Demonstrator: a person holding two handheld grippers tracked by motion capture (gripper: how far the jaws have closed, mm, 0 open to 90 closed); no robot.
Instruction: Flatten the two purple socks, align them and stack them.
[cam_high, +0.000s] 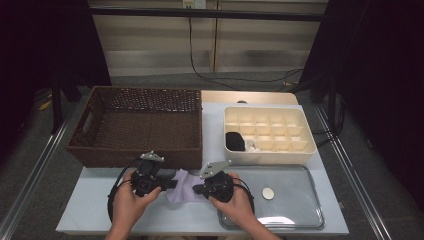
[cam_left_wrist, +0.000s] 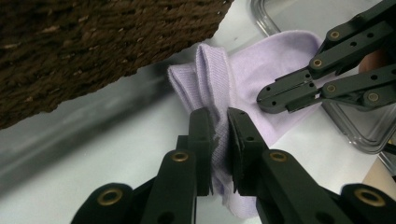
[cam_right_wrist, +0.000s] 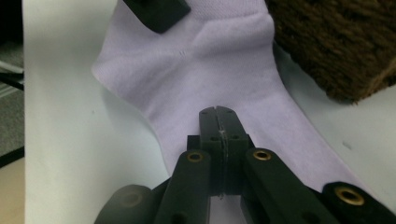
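A lilac sock (cam_high: 186, 189) lies flat on the counter (cam_high: 100, 210) at the lower middle of the high view, just below the front wall of the wicker basket (cam_high: 140, 125) and between the two hands. To its right sits a clear tray (cam_high: 300, 200) with a small round disc (cam_high: 268, 193) on it, and above that a cream divider box (cam_high: 270, 131) with a dark bundle (cam_high: 235, 141) in one lower-left cell.

The left gripper (cam_left_wrist: 218, 135) has its jaws clenched on a raised fold of the sock (cam_left_wrist: 243, 70); in the left gripper view the fabric bunches up between the pads. The right gripper (cam_right_wrist: 218, 128) has its jaws pressed together with a thin edge of the sock (cam_right_wrist: 205, 70) seemingly caught between them; in the right gripper view the cloth runs under and into the seam of the jaws, though how much is pinched is hard to tell.

The sock looks light, soft and limp: it will drape, stretch and fold wherever it is unsupported, and thin knit can slide out of a shallow pinch. It is not fragile. The best hold is likely on a doubled layer, at the cuff or toe end, with the two grips well apart so the cloth stays taut for folding or lifting.
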